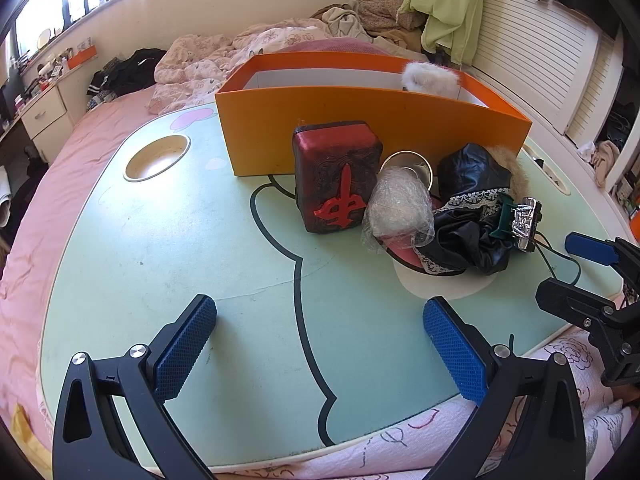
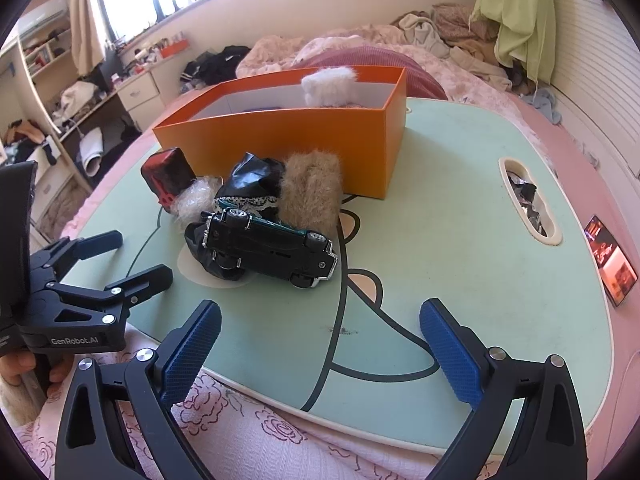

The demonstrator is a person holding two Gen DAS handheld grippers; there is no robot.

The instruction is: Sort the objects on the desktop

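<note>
Toy car (image 2: 272, 240) is the closest thing to grab, lying on its side just ahead and a bit left of the right tongs (image 2: 320, 344), long axis running left-to-right across their line of sight. Right tongs are spread wide and holding nothing, and so are the left tongs (image 1: 320, 344), which hover over bare counter (image 1: 160, 240) with the pile ahead and off to their right.

The car leans on a crumpled black cloth (image 2: 248, 176), with a brown fur piece (image 2: 310, 190) touching behind it. Further left there's a clear plastic wad (image 2: 194, 198) and a red mahjong block (image 1: 338, 176) standing upright. The orange box (image 2: 300, 140) sits right behind all that, with something white and fluffy (image 2: 330, 84) already inside.

I'd say the right side is nearer. There might be a little metal dish behind the plastic wad, hard to tell. The cloth could snag and get dragged along with the car.
</note>
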